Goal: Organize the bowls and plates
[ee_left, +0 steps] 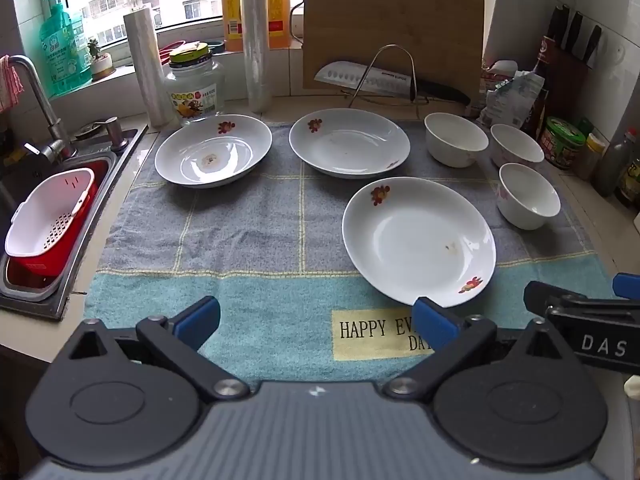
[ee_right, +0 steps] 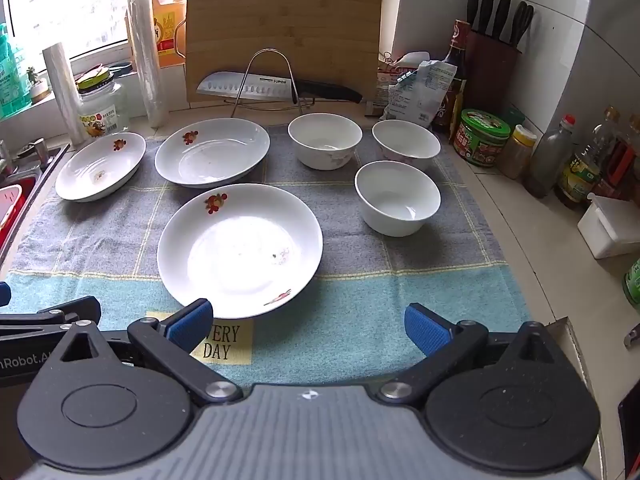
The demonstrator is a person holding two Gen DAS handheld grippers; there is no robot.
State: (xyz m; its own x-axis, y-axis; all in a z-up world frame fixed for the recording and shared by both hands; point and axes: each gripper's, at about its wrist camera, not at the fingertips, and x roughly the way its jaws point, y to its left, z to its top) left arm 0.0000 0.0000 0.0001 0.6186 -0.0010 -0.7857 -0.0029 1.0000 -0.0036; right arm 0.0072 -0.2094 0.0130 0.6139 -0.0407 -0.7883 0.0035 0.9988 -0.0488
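Now we hold both claws wide apart and empty: left claw (ee_left: 316, 320), right claw (ee_right: 308, 324). Three plates (ee_left: 418, 240) spread across mid-frame on the towel (ee_left: 260, 292); three bowls (ee_right: 398, 198) cluster at right.

Checked towel (ee_left: 240, 240) on the counter — cutting board (ee_right: 284, 32), knife (ee_right: 256, 84), knife block (ee_right: 492, 56) behind.

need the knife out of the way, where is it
The knife lies on the wire rack at the back of the counter, against the cutting board, behind the plates and bowls, in both views.
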